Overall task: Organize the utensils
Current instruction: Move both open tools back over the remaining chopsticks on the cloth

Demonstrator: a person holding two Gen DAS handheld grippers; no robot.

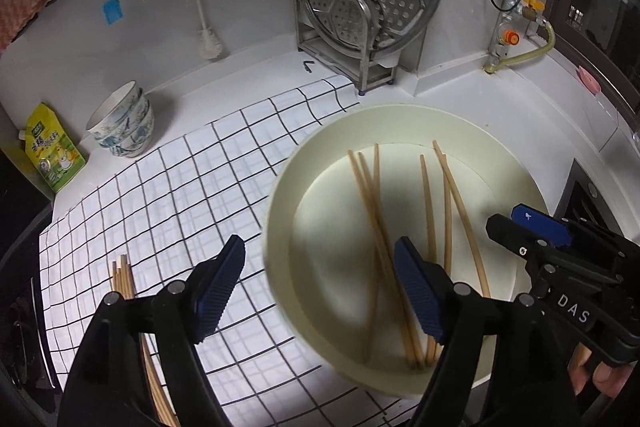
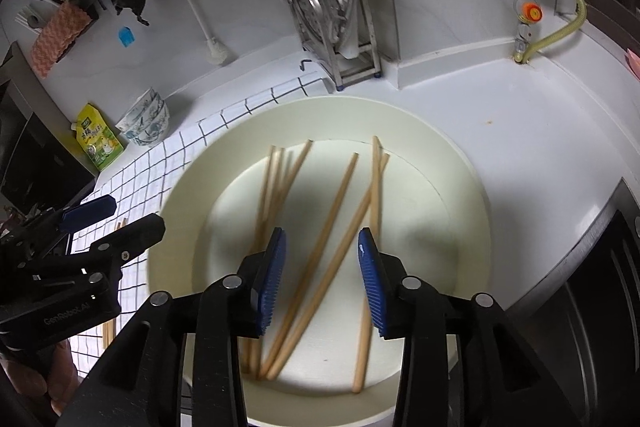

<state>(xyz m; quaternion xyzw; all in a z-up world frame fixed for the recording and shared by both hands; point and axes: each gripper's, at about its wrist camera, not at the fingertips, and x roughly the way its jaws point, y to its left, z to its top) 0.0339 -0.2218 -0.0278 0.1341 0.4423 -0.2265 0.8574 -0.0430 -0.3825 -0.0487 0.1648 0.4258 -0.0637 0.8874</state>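
A cream round basin [image 1: 304,163] [image 2: 460,187] sits on the counter with several wooden chopsticks [image 1: 380,227] [image 2: 340,203] lying loose on its bottom. My left gripper [image 1: 319,241] is open and hangs over the basin's left rim, one finger above the checked cloth [image 1: 180,187], the other above the basin. My right gripper [image 2: 322,233] is open above the basin's middle; chopsticks show below the gap, with neither pad touching them. Each gripper also appears in the other's view, the right gripper [image 1: 532,227] and the left gripper [image 2: 108,215]. More chopsticks [image 1: 122,275] lie on the cloth at the left.
Stacked patterned bowls [image 1: 124,123] and a yellow pouch [image 1: 50,151] stand at the back left. A steel rack with a perforated steamer plate [image 1: 360,7] stands behind the basin. Gas valves and a hose [image 1: 512,35] are at the back right; a dark stove edge [image 1: 588,195] lies right.
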